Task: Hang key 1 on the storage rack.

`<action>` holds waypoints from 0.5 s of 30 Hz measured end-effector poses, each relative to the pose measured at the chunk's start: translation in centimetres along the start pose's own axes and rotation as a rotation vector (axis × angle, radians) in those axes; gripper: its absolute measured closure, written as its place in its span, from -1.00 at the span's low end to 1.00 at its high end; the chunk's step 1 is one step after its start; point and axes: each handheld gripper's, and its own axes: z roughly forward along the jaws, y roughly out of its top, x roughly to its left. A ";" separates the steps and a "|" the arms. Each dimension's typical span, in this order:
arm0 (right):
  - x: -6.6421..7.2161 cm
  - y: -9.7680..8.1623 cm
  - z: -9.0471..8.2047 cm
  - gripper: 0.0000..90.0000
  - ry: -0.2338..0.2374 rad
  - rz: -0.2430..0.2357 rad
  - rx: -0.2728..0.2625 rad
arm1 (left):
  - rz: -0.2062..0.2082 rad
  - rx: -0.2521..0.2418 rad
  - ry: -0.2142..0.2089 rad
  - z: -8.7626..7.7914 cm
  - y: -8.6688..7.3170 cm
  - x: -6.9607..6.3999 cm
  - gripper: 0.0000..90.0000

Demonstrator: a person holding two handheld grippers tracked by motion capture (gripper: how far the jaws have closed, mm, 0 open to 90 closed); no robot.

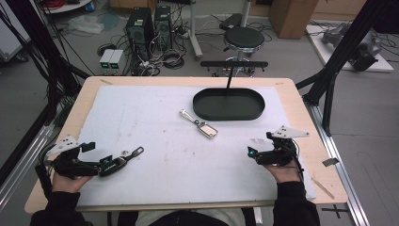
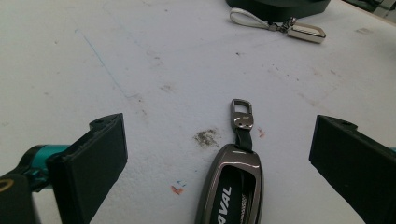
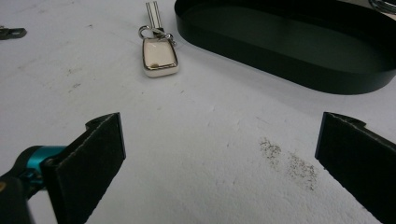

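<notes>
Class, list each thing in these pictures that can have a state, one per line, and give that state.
Left tongs: open, dark key fob between the jaws, not gripped.
Right tongs: open, holding nothing.
Dark key fob: flat on the mat, loose.
Silver key fob: flat on the mat, outside the tray.
Black oval tray: upright, empty.

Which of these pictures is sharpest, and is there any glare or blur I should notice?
The high view looks soft and grainy overall, with even room lighting and little shadow. The left gripper view is sharpest on the dark key fob, whose rim shows a gleam; the white key fob farther off is softer. In the right gripper view the black tray casts hardly any shadow.
</notes>
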 end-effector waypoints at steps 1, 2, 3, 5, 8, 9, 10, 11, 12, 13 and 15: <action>0.0 0.0 0.0 -0.98 0.000 0.000 0.000 | 0.000 0.000 0.000 0.0 0.0 0.0 -0.89; 0.0 0.0 0.0 -0.98 -0.002 0.000 0.004 | 0.001 -0.001 0.001 0.0 0.0 0.0 -0.90; 0.0 0.0 0.1 -0.98 -0.004 0.001 0.005 | 0.002 0.000 -0.001 0.0 -0.1 0.0 -0.90; 0.1 0.0 0.1 -0.98 -0.002 0.004 0.008 | 0.004 0.000 -0.005 0.0 -0.1 -0.1 -0.89; 0.2 0.0 0.1 -0.98 0.000 -0.001 0.003 | 0.007 0.000 -0.008 0.0 -0.1 -0.1 -0.90; 0.2 0.1 0.1 -0.98 -0.002 -0.004 0.004 | 0.009 0.002 -0.009 0.0 -0.1 -0.1 -0.90; 0.2 0.1 0.1 -0.98 -0.002 -0.004 0.004 | 0.008 0.002 -0.009 0.0 -0.1 -0.1 -0.90; 0.3 0.0 0.1 -0.98 -0.001 0.000 0.011 | 0.009 0.004 -0.009 0.0 -0.1 -0.1 -0.90; 0.3 0.0 0.1 -0.98 -0.001 0.000 0.011 | 0.007 0.004 -0.009 0.0 -0.1 -0.2 -0.90; 0.3 0.1 0.2 -0.98 0.000 0.002 0.012 | 0.007 0.003 -0.008 0.1 -0.1 -0.2 -0.89; 0.3 0.2 0.1 -0.98 0.002 0.010 0.005 | 0.011 0.011 -0.006 0.1 -0.1 -0.1 -0.89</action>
